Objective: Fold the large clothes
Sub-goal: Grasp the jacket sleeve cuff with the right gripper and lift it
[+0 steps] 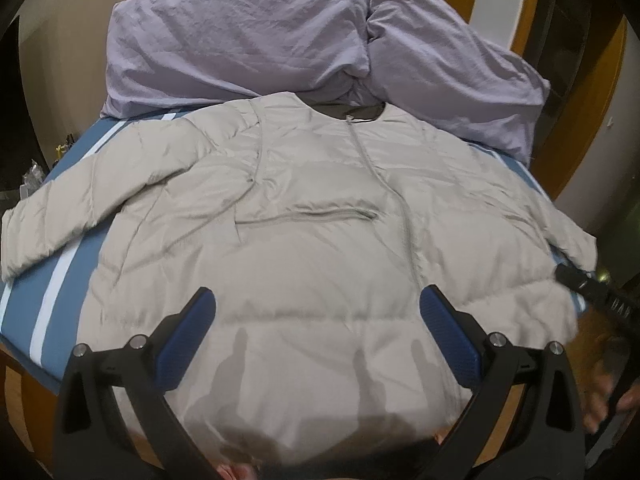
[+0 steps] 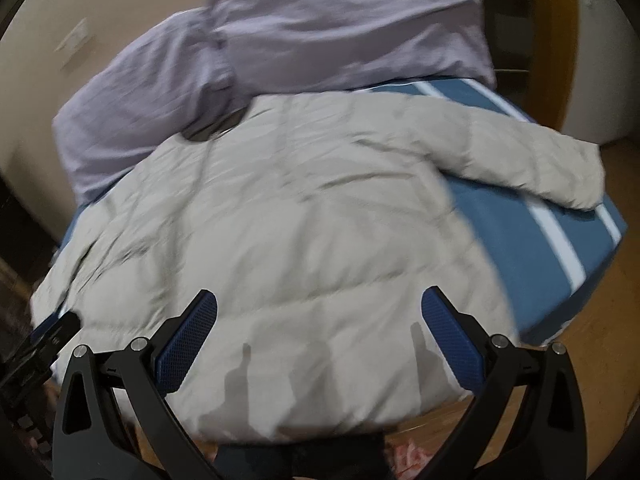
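Observation:
A beige puffer jacket [image 1: 312, 240] lies front up and spread flat on a blue mattress with white stripes [image 1: 60, 280]. Its zipper [image 1: 384, 168] runs down the middle, and one sleeve [image 1: 44, 224] reaches out to the left. My left gripper [image 1: 318, 314] hovers open over the hem, nothing between its blue pads [image 1: 192, 328]. In the right wrist view, which is blurred, the jacket [image 2: 300, 240] fills the centre, its other sleeve [image 2: 552, 164] stretched right. My right gripper [image 2: 318, 314] is open above the hem. Its dark tip [image 1: 576, 280] shows at the jacket's right edge.
Lavender pillows [image 1: 248, 44] are piled at the head of the mattress, touching the collar. A wooden frame and floor [image 2: 592, 312] surround the bed. Small clutter [image 1: 32, 176] sits at the far left. A hand [image 1: 600, 396] shows at the lower right.

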{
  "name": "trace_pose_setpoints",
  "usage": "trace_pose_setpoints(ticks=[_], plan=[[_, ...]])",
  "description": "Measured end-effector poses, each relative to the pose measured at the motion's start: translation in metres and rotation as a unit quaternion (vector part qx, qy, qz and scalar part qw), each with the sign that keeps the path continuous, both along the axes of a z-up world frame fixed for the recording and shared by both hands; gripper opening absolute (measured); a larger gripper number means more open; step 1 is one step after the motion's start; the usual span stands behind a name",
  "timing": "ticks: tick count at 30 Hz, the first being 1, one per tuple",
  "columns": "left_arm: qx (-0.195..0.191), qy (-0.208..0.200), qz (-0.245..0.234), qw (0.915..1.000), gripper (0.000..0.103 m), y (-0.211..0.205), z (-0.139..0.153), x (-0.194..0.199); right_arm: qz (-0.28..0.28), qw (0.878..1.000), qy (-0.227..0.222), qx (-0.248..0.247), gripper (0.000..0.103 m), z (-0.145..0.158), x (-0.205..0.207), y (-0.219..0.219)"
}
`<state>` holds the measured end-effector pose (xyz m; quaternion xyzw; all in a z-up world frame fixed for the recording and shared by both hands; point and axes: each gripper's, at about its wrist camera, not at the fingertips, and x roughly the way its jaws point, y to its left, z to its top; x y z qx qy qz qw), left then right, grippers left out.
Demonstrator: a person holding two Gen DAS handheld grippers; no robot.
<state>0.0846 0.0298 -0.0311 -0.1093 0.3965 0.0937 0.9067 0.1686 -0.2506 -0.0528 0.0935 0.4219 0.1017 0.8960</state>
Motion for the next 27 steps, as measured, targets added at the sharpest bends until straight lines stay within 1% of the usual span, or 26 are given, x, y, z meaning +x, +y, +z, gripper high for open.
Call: trace_pose_setpoints(ticks=[4, 7, 11, 13, 16, 19, 21, 23, 25, 27], plan=[[0.023, 0.007, 0.016, 0.9996, 0.101, 0.012, -0.006, 0.022, -0.058, 0.998, 0.008, -0.023, 0.102, -0.007, 0.036, -0.038], [0.036, 0.011, 0.029, 0.9989, 0.101, 0.022, -0.010, 0.036, -0.090, 0.995, 0.020, -0.037, 0.102, -0.013, 0.061, -0.062], [0.042, 0.020, 0.045, 0.9979, 0.101, 0.034, -0.018, 0.051, -0.146, 0.987, 0.042, -0.057, 0.102, -0.025, 0.093, -0.110], [0.045, 0.026, 0.051, 0.9973, 0.101, 0.039, -0.023, 0.058, -0.183, 0.980, 0.048, -0.067, 0.102, -0.030, 0.104, -0.137], [0.044, 0.040, 0.058, 0.9966, 0.101, 0.045, -0.034, 0.066, -0.219, 0.972, 0.051, -0.071, 0.100, -0.035, 0.114, -0.169], [0.036, 0.046, 0.060, 0.9965, 0.101, 0.048, -0.047, 0.068, -0.261, 0.962, 0.054, -0.054, 0.097, -0.040, 0.121, -0.209], [0.039, 0.043, 0.061, 0.9965, 0.101, 0.047, -0.050, 0.069, -0.284, 0.956, 0.057, -0.048, 0.095, -0.047, 0.123, -0.226], [0.044, 0.041, 0.061, 0.9963, 0.101, 0.046, -0.053, 0.070, -0.312, 0.947, 0.063, -0.043, 0.093, -0.056, 0.125, -0.247], [0.043, 0.041, 0.061, 0.9964, 0.101, 0.046, -0.056, 0.071, -0.334, 0.939, 0.075, -0.039, 0.092, -0.065, 0.131, -0.261], [0.040, 0.039, 0.061, 0.9965, 0.101, 0.047, -0.058, 0.071, -0.347, 0.933, 0.085, -0.027, 0.090, -0.075, 0.133, -0.273]])
